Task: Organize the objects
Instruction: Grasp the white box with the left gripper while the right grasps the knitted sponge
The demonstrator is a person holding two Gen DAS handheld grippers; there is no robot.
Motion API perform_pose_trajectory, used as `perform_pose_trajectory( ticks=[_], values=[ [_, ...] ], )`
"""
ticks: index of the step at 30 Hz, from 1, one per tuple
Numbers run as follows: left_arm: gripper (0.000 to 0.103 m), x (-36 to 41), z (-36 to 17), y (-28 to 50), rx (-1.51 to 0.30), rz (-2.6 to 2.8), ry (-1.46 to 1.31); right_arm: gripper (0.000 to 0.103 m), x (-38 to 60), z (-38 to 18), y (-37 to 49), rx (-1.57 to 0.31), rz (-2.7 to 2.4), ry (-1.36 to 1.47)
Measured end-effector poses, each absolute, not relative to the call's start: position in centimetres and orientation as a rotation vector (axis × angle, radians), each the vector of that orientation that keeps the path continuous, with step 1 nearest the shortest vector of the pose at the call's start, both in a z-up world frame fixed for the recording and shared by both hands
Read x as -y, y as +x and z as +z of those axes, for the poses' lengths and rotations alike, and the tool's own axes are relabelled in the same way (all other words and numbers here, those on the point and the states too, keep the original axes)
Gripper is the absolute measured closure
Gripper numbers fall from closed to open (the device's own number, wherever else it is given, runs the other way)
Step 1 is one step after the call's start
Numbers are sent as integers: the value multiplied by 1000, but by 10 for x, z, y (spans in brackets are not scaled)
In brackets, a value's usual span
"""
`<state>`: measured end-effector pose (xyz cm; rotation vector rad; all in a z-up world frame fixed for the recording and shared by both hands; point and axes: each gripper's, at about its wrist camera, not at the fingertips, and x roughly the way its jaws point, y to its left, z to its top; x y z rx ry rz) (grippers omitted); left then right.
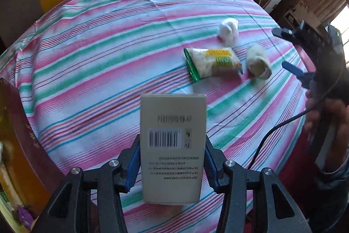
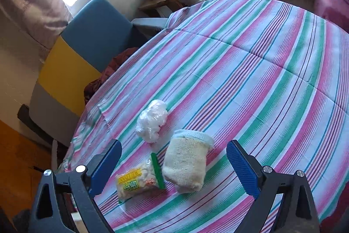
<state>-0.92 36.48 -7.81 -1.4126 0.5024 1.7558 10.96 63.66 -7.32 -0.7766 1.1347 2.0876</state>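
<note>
Left tongs [image 1: 172, 167] are clamped on the white box [image 1: 173, 145], held above the striped bench [image 1: 98, 58]. Right tongs [image 2: 174, 167] gape wide over the snack packet [image 2: 137, 182] and rolled sock [image 2: 187, 161], crumpled plastic bag [image 2: 151, 120] just beyond. Best bet: centre on one item, drop low, squeeze gently.

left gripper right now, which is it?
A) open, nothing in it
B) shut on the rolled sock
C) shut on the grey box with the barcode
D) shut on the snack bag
C: the left gripper pinches the grey box between its blue pads, while the snack bag and rolled sock lie on the striped cloth.
</note>
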Motion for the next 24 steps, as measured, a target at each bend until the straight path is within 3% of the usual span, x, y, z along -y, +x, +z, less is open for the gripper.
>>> perform_pose_trajectory(
  ticks=[5, 10, 12, 17, 21, 24],
  values=[
    [51, -380, -98, 16, -556, 1773, -1360, 7, -636, -85, 99, -1072, 2060, -871],
    [52, -376, -107, 26, -542, 1806, -1306, 30, -636, -101, 81, -975, 2048, -997],
    [52, -373, -109, 24, -509, 1802, -1310, 45, -635, -109, 74, -939, 2044, -1060],
    [51, -368, -111, 22, -446, 1807, -1313, 47, -628, -112, 65, -824, 2071, -1126],
    [51, -365, -112, 23, -419, 1818, -1292, 48, -633, -120, 65, -909, 2071, -1163],
    [51, -363, -113, 22, -410, 1818, -1276, 51, -628, -118, 63, -868, 2078, -1171]
  ],
)
